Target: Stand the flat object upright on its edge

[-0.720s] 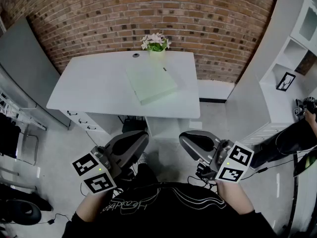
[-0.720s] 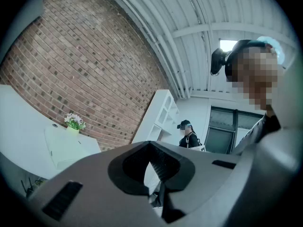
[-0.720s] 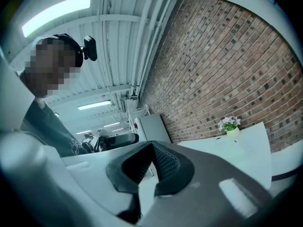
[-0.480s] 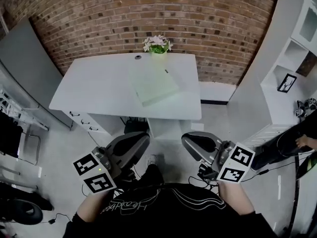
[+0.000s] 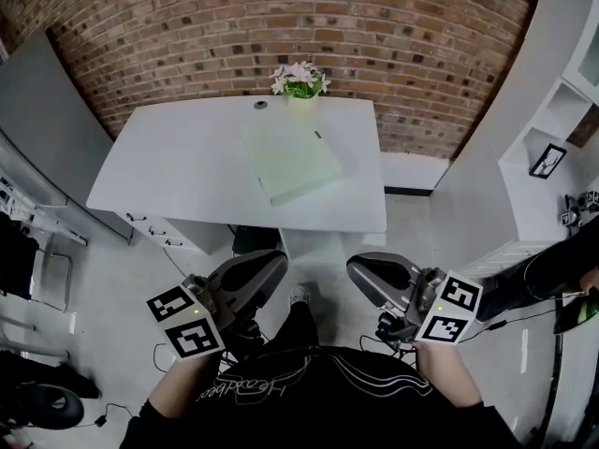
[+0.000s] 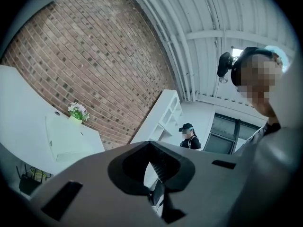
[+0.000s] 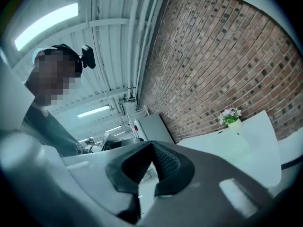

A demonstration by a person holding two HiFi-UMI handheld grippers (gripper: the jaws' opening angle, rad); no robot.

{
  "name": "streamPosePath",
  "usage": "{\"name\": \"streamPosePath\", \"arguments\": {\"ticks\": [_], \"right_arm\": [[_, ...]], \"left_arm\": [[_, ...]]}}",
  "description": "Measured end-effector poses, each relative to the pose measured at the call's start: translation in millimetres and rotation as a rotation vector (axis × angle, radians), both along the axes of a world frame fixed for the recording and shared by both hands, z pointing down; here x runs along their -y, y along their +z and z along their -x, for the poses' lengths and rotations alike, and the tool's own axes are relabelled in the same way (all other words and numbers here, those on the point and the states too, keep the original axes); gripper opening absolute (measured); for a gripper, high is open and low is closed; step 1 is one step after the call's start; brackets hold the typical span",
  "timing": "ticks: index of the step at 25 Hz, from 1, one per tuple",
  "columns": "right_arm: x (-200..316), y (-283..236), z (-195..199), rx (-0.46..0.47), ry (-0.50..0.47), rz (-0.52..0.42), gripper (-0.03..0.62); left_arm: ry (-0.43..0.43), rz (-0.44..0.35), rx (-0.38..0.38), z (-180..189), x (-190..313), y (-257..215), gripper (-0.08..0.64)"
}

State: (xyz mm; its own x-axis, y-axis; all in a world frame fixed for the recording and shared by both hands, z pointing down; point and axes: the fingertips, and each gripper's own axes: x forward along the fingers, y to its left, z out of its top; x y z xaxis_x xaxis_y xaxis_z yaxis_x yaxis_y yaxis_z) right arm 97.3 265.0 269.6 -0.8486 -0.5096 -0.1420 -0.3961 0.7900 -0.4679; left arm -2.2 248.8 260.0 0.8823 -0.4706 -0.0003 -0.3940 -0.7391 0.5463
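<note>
In the head view the pale green flat box point(image 5: 292, 162) lies flat on the white desk point(image 5: 168, 171), well apart from the left gripper point(image 5: 273, 264) and right gripper point(image 5: 359, 269), while each gripper view shows jaws pressed together, empty; it looks stiff and light, best pinched along one long edge.
</note>
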Motion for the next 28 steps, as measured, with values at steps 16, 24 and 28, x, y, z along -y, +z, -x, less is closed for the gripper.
{"name": "streamPosePath", "arguments": {"ticks": [16,24,28], "right_arm": [[164,36,-9,-0.044,0.155,0.125,0.005],[235,65,-3,-0.087,0.188,0.213,0.006],[270,75,0,-0.075,0.174,0.263,0.066]], "left_arm": [[0.002,0.137,-0.038,21,165,36,0.002],[-0.039,0.202,0.015,36,239,69,0.003],[-0.073,0.255,0.042,47,275,89,0.011]]}}
